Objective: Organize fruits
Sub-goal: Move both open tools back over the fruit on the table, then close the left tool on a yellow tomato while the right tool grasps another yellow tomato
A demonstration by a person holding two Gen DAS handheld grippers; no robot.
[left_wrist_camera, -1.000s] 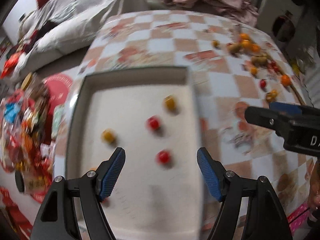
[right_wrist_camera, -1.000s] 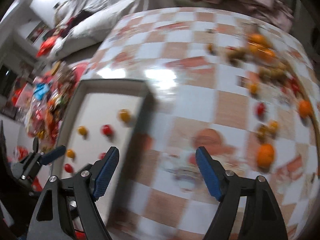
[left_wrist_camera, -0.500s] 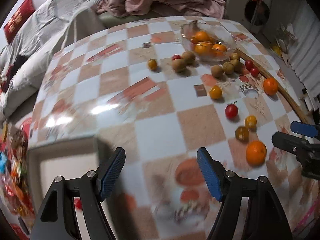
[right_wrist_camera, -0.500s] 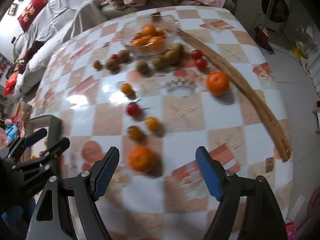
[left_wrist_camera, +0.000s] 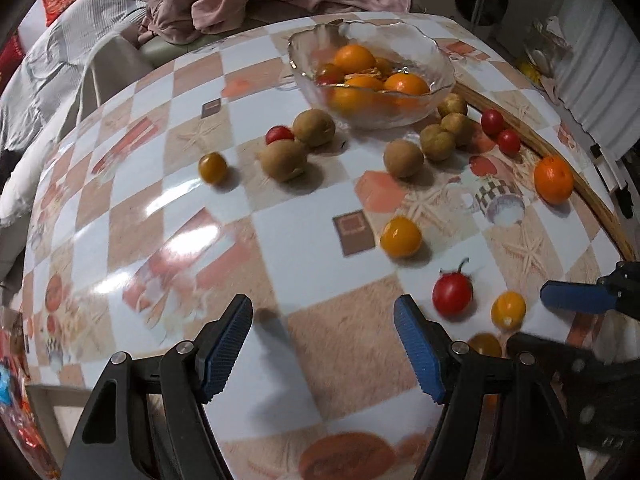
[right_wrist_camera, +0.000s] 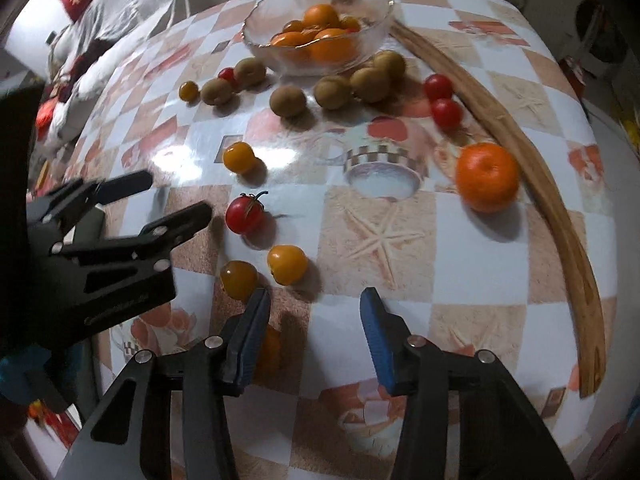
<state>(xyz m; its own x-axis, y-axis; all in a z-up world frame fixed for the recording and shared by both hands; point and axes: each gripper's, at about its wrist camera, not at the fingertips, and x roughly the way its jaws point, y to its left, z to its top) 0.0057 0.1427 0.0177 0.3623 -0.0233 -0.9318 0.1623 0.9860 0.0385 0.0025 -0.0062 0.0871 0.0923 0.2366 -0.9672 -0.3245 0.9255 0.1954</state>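
Tray gone from view; both tools, left tool [left_wrist_camera: 323, 344] and right tool [right_wrist_camera: 314, 332], wide open, empty.

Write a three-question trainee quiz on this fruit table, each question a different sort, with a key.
1. True or false: the left tongs hold a cherry tomato.
2. Multiple choice: where do most of the oranges sit? A) in the glass bowl B) on the wooden strip C) between the right tongs
3. Fill in: the stemmed red cherry tomato lies between the left tongs and the loose ____ near the wooden strip.

Key: 1 false, both tongs are open and hold nothing; 2 A; 3 orange.
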